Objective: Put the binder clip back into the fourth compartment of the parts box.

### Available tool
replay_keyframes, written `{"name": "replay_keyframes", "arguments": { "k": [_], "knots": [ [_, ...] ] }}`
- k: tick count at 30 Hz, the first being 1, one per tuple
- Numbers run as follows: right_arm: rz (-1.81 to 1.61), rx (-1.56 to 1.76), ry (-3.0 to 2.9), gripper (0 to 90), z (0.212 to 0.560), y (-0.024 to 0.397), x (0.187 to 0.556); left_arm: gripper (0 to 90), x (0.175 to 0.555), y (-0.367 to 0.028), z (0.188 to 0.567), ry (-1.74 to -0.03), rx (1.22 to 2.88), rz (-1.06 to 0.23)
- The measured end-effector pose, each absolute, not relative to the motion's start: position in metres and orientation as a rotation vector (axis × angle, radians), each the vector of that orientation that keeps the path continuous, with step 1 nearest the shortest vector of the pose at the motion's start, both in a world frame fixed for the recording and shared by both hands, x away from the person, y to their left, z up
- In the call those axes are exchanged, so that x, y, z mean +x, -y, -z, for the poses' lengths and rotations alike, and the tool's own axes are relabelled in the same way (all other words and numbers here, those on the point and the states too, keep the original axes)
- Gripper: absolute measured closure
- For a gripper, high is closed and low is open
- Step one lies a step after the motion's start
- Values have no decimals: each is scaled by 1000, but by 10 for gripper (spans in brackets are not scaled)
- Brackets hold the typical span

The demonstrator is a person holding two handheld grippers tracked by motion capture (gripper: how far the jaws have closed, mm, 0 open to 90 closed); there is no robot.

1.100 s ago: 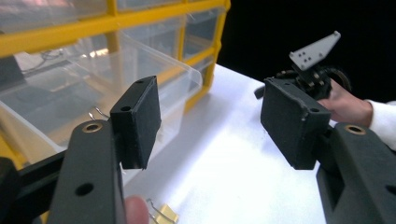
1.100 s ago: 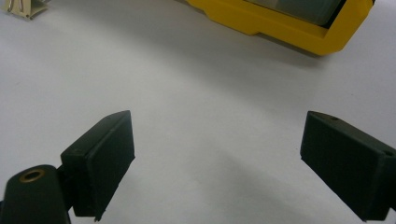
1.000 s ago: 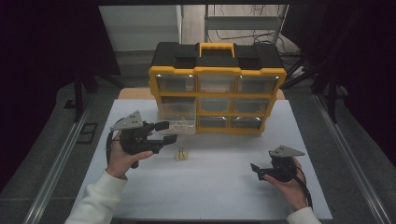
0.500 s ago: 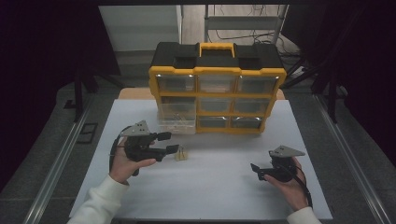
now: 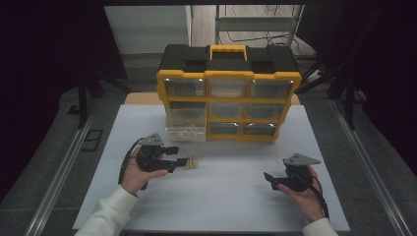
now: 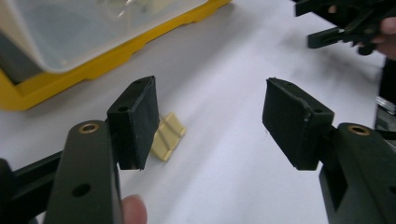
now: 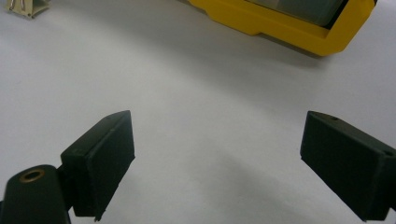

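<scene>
While the drawer cabinet [image 5: 228,93] stands with one drawer [image 5: 186,124] pulled out, the left gripper [image 5: 178,158] has sunk to the white mat [image 5: 231,196], jaws spread beside the small brass piece [image 5: 191,162], likely ready to pinch it; the right gripper [image 5: 268,179] rests spread, well apart.

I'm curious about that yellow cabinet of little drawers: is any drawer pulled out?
Yes, one. The lower-left clear drawer of the yellow cabinet sticks out past the front toward the table, while the other drawers sit flush.

White table [image 5: 236,206] carries 1 yellow organizer [image 5: 228,101] (drawer pulled out) and a small brass piece [image 5: 192,162].
</scene>
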State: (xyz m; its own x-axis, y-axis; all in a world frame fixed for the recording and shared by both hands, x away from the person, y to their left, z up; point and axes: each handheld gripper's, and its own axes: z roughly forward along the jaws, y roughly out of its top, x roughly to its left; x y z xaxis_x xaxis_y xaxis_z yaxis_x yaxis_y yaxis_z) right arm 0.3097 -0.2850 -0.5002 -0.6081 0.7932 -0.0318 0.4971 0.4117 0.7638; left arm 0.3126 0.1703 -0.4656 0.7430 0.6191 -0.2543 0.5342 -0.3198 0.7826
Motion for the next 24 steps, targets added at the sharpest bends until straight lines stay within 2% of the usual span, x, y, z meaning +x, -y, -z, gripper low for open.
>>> {"name": "replay_keyframes", "arguments": {
  "k": [12,24],
  "knots": [
    [-1035,1103,-2287,105,501,285,310,332,326,-172,490,-1006,2011,-88],
    [-1034,1101,-2291,106,501,284,310,284,336,-159,507,-1057,2025,-99]
  ]
}}
